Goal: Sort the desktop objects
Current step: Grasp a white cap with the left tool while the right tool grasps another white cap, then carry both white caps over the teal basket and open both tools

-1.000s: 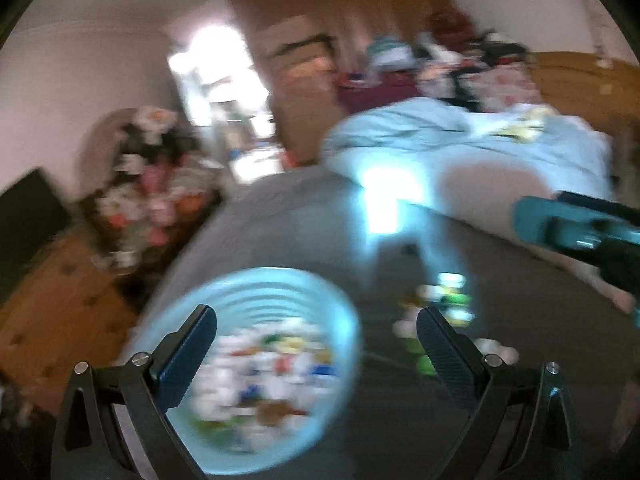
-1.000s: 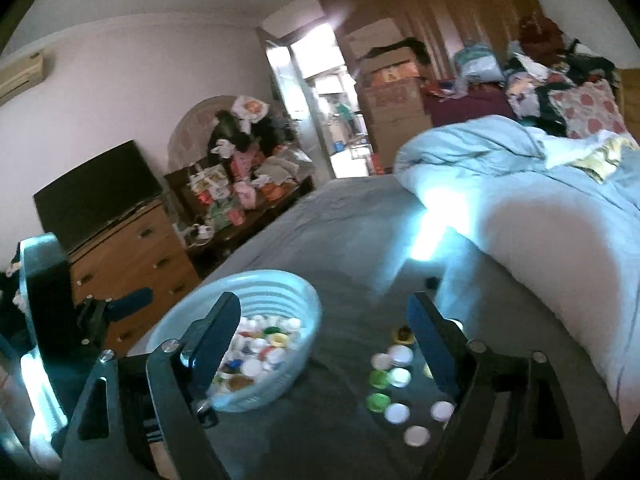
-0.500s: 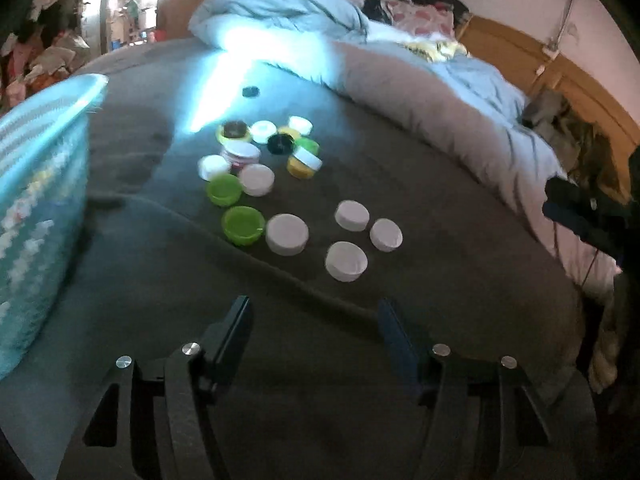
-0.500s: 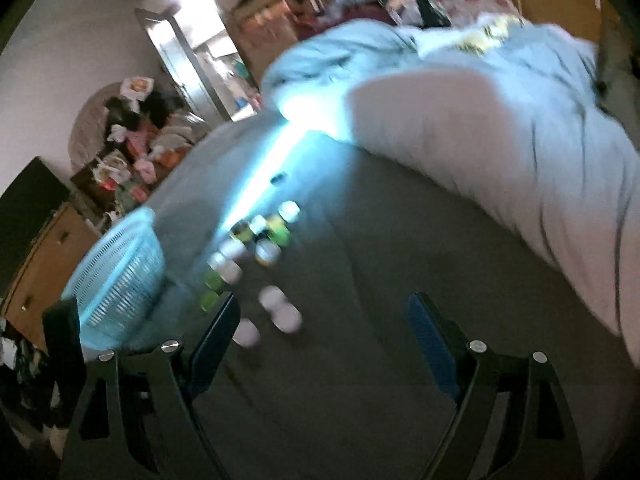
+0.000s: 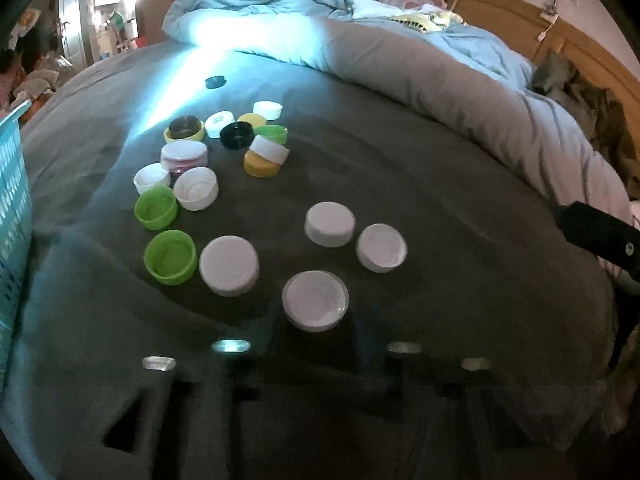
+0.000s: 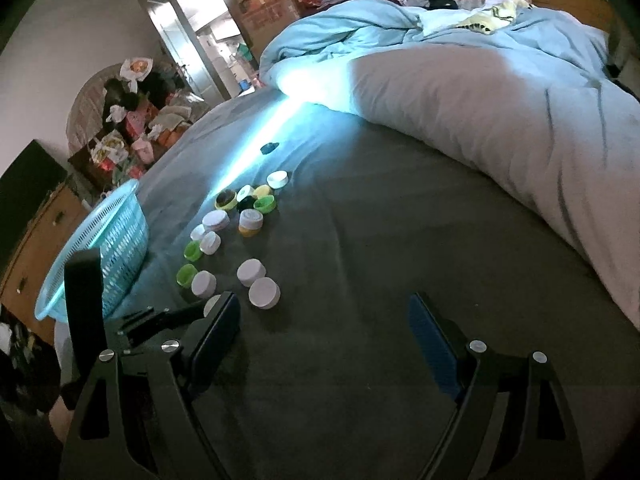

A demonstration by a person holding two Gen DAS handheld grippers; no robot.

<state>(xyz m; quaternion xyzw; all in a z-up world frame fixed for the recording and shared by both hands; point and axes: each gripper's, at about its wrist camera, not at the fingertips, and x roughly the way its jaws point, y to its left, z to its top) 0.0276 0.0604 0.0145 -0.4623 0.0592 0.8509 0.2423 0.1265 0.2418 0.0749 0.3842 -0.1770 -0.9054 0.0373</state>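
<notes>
Several bottle caps lie on a grey blanket [image 5: 440, 208]: white caps [image 5: 315, 301] [image 5: 229, 265], green caps [image 5: 171, 257], a yellow cap [image 5: 262, 162], black caps [image 5: 237, 135]. They also show in the right wrist view [image 6: 264, 293]. My left gripper [image 5: 316, 344] is motion-blurred just in front of the nearest white cap; its jaws look apart with nothing between. My right gripper [image 6: 324, 320] is open and empty, right of the caps. A turquoise basket [image 6: 108, 252] stands at the left, its wall also at the left wrist view's edge [image 5: 12, 216].
A pale blue and grey duvet [image 6: 500, 92] is bunched along the right and back. A wooden headboard [image 5: 592, 52] is at far right. A cluttered dresser [image 6: 120, 140] and an open doorway [image 6: 200, 44] are at the back left.
Both grippers have moved off the basket toward the loose caps. The left wrist view has closed in on the nearest white cap. The right gripper has steadied, still open.
</notes>
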